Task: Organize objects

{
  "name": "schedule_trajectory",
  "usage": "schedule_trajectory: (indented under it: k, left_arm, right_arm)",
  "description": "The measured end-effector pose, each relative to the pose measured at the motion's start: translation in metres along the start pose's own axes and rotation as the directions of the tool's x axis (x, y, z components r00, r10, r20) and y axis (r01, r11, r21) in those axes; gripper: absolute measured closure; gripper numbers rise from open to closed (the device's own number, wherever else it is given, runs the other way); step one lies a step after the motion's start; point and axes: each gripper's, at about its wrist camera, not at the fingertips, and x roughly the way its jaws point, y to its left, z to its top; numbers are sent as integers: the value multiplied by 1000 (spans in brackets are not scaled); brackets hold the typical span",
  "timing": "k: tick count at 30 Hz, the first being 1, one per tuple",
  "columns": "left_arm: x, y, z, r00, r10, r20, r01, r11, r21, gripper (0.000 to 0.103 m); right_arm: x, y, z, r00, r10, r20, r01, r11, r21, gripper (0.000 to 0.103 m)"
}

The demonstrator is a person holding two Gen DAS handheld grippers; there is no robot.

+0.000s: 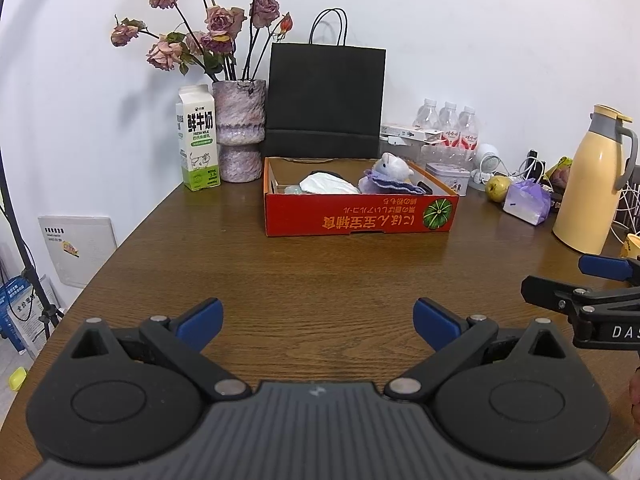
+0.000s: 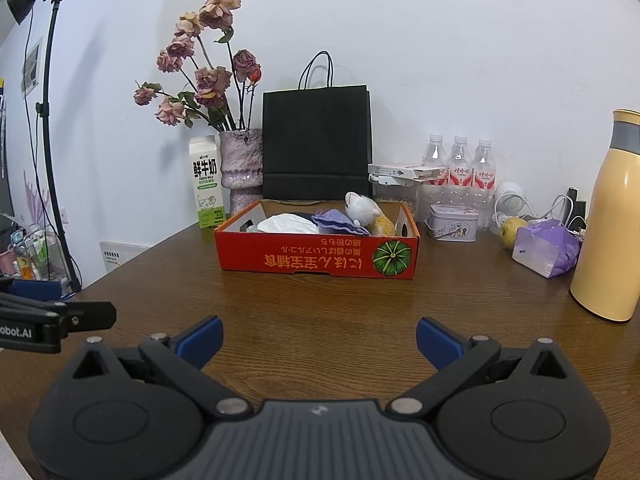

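Note:
A shallow red cardboard box [image 1: 360,216] [image 2: 316,258] with a pumpkin picture stands mid-table. Inside lie a white plush toy [image 1: 390,168] [image 2: 362,208], a purple cloth [image 1: 390,188] [image 2: 338,222] and a crumpled white wrapper [image 1: 328,185] [image 2: 286,224]. My left gripper [image 1: 318,322] hovers open over bare wood well short of the box, nothing between its blue pads. My right gripper [image 2: 319,340] is likewise open and empty in front of the box. Each gripper shows at the edge of the other's view: the right gripper [image 1: 592,280], the left gripper [image 2: 52,312].
Along the wall stand a milk carton [image 1: 198,140] [image 2: 208,184], a vase of dried roses [image 1: 239,132] [image 2: 240,172], a black paper bag [image 1: 326,98] [image 2: 316,142] and water bottles [image 1: 450,124] [image 2: 460,164]. At right: a tin [image 2: 454,222], a pear [image 2: 512,230], a purple bag [image 2: 546,250], a yellow flask [image 1: 592,184] [image 2: 612,216].

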Motion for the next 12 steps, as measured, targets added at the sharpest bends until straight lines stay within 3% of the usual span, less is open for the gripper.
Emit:
schedule_trajectory:
  k: [12]
  left_arm:
    - [4, 0, -1, 1000, -12, -3, 12, 1000, -5, 0]
  right_arm:
    - [-1, 1, -3, 1000, -4, -7, 4, 1000, -1, 0]
